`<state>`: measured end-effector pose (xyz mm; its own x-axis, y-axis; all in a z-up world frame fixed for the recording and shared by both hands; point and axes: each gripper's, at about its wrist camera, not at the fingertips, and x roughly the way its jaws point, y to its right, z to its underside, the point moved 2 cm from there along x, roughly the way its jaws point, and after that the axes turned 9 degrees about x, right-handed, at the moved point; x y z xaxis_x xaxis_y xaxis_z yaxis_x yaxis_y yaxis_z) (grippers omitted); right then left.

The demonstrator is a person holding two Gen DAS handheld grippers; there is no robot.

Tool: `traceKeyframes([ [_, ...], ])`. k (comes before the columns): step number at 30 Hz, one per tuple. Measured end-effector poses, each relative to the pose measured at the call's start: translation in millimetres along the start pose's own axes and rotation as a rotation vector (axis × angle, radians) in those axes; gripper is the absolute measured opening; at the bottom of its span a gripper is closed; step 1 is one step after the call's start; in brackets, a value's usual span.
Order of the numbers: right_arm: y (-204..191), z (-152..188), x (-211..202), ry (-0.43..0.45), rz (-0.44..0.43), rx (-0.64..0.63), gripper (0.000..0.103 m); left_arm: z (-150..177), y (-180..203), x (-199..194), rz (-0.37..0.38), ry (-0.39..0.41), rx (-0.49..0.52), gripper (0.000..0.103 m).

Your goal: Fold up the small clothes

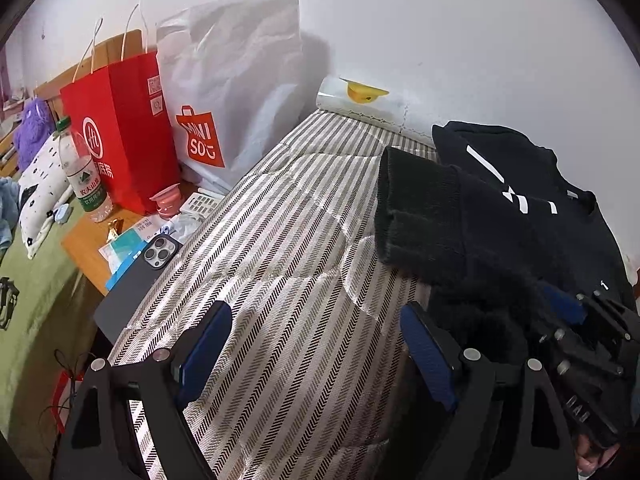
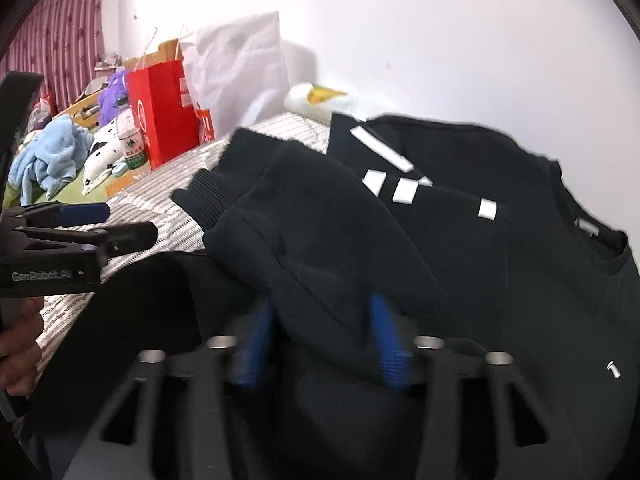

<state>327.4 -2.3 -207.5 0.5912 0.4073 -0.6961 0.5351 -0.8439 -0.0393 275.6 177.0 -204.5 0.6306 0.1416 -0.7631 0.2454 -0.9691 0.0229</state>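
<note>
Striped bed quilt (image 1: 288, 240) w/ black sweater (image 2: 500, 240) laid flat at frame right, sleeve folded across its chest.

Our right gripper (image 2: 316, 332) sits low-centre in its own view, blue pads closing on the sweater's hem fabric, probably to lift it for the next fold. Left gripper (image 1: 316, 344) hangs w/ jaws wide apart, nothing between, just beside the sweater's edge. Red bag (image 1: 120, 128) and water bottle (image 1: 82, 172) upper left, well apart.
</note>
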Motion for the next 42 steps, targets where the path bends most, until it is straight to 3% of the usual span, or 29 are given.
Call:
traceKeyframes([
  [2, 6.0, -3.2, -10.4, 0.043, -0.021, 0.029, 0.017, -0.1, 1.9, -1.5, 0.022, 0.009, 0.001, 0.085],
  [9, 41.2, -14.7, -64.4, 0.184, -0.024, 0.211, 0.015, 0.7, 23.3, -8.3, 0.201, 0.036, 0.059, 0.085],
  [13, 65.0, -11.9, -92.2, 0.228, -0.039, 0.315, 0.015, 8.5, 46.3, 3.5, 0.247, -0.037, 0.143, 0.085],
  [17, 82.8, -4.0, -110.7, 0.236, -0.07, 0.387, 0.015, 10.9, 56.5, 0.2, 0.236, -0.03, 0.183, 0.085],
  [30, 110.4, 20.0, -137.6, 0.226, -0.135, 0.475, 0.016, 11.0, 50.9, 2.7, 0.202, -0.037, 0.17, 0.085],
  [34, 116.6, 25.5, -147.2, 0.256, -0.089, 0.482, 0.012, 7.8, 48.3, -9.2, 0.273, 0.007, 0.152, 0.085],
  [39, 128.2, 28.2, -162.2, 0.298, -0.067, 0.53, 0.01, 10.9, 65.7, -25.7, 0.444, 0.028, 0.225, 0.085],
  [42, 136.3, 27.5, -171.4, 0.321, -0.064, 0.57, 0.01, 18.5, 86.2, -30.4, 0.446, 0.022, 0.327, 0.085],
])
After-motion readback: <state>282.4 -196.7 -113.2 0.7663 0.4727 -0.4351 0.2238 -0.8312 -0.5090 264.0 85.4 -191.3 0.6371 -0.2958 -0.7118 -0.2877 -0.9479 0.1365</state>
